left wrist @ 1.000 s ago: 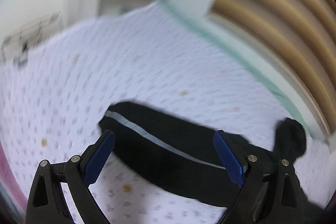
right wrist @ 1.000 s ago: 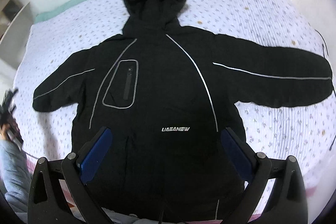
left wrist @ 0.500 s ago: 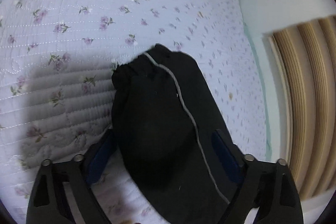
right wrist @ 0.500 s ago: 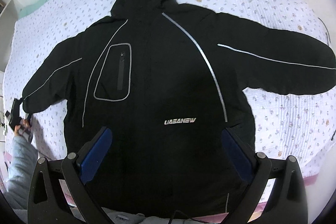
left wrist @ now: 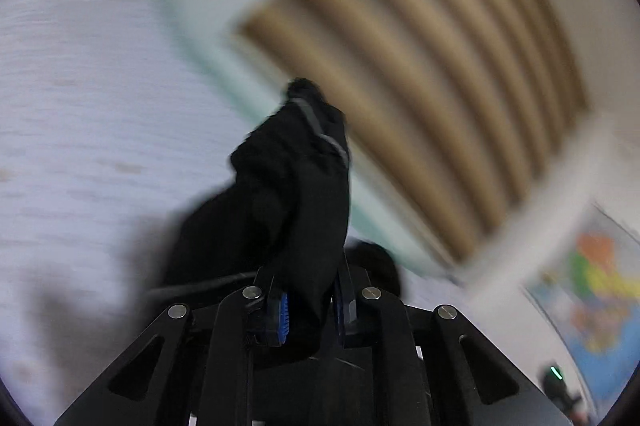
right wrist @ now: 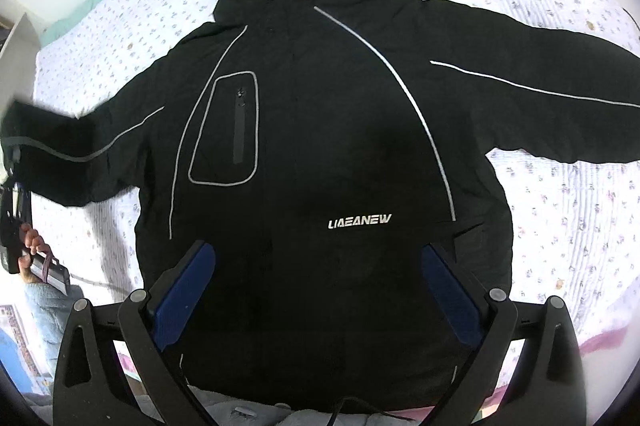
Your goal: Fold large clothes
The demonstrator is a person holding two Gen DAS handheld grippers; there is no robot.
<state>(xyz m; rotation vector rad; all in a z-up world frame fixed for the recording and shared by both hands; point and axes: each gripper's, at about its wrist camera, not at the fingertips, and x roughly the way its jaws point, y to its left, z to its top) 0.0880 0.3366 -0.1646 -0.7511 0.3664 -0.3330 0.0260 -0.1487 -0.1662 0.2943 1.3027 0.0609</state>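
Floral-quilted bed [right wrist: 560, 206], black jacket [right wrist: 320, 146] spread flat, front up, ready for folding. Left tool [left wrist: 310, 310] closing on raised sleeve cuff [left wrist: 308, 154], likely to fold inward. Right tool [right wrist: 320, 290] released, hovering above hem.

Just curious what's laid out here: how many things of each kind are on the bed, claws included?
Jacket: 1
Bedspread: 1
Claws: 2, the left claw closing on the jacket's sleeve, the right claw open
Total: 4
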